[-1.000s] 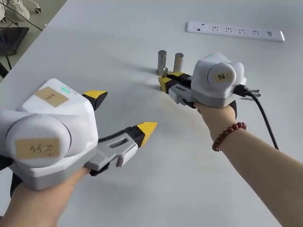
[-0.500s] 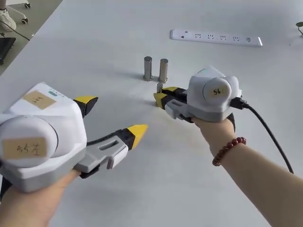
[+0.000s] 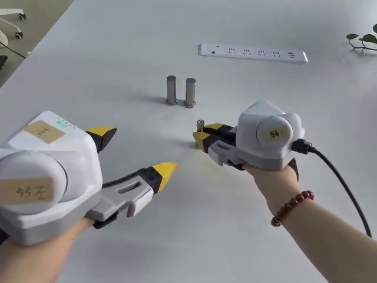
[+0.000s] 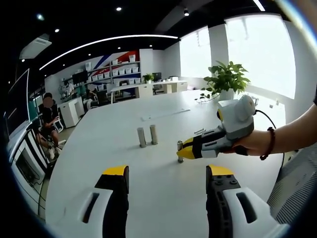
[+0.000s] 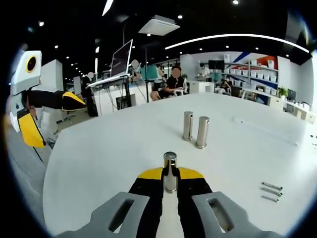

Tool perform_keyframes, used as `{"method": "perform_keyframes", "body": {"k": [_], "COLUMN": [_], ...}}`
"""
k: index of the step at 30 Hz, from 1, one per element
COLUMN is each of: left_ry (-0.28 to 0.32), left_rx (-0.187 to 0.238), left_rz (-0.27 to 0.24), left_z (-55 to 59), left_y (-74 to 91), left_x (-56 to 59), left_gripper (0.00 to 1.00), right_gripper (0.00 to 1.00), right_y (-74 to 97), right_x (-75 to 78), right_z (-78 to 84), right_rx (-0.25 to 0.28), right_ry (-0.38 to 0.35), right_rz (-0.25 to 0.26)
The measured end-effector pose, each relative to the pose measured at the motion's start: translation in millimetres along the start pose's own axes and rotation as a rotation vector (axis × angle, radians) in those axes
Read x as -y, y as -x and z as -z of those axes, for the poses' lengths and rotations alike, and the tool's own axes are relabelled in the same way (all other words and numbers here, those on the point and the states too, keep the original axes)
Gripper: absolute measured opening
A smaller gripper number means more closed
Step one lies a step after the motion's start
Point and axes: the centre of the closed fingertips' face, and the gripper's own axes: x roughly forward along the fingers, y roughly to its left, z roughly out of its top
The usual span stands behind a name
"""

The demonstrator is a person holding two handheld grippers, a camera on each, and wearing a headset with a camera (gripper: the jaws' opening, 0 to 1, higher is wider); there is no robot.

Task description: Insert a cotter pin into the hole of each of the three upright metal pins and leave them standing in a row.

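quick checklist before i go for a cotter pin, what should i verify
1. Right gripper shut on the metal pin: ok.
2. Held pin upright: ok.
3. Other two pins standing side by side: ok.
4. Left gripper open and empty: ok.
5. Cotter pins lying loose on the table: ok.
6. Hole in the held pin facing the left gripper: cannot tell.

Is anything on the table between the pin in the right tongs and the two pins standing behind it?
Nothing visible. The right tongs are shut on the metal pin, and bare table lies between it and the two standing pins.
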Motion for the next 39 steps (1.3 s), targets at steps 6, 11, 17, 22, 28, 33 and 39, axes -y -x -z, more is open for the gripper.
{"method": "perform_keyframes", "body": {"k": [6,11,17,22,28,33,39], "left_ry": [-0.004,-0.012,-0.012,-0.013,-0.007,-0.010,-0.013], "left_rx": [0.005,-0.001,0.000,-0.004,-0.002,-0.009,-0.019], "left_rz": [0.006,0.009,0.010,0.010,0.017,0.017,0.019], "left_z": [-2.8,-2.5,-3.0,-2.2,-1.7,-0.6,1.6], "left_y": [-0.7,-1.1,-1.4,-1.3,-2.1,-2.5,-3.8], "left_x": [3.7,4.3,5.0,5.2,6.2,5.9,5.8], "left_gripper": [0.62,0.62,0.62,0.62,0.62,0.62,0.63], "right_gripper": [0.04,0.04,0.04,0.04,0.04,0.05,0.05], "right_y": [8.5,14.0,17.0,19.0,20.0,18.4,19.1], "right_x": [-2.1,-3.6,-6.9,-8.6,-7.4,-8.7,-10.1], "right_z": [0.5,2.1,5.5,6.9,9.0,19.9,22.6], "right_rx": [-0.002,0.007,0.003,-0.001,-0.001,-0.045,-0.041], "right_ry": [0.015,0.015,0.042,0.091,0.106,0.108,0.090], "right_rz": [-0.009,-0.026,-0.071,-0.106,-0.145,-0.160,-0.168]}}
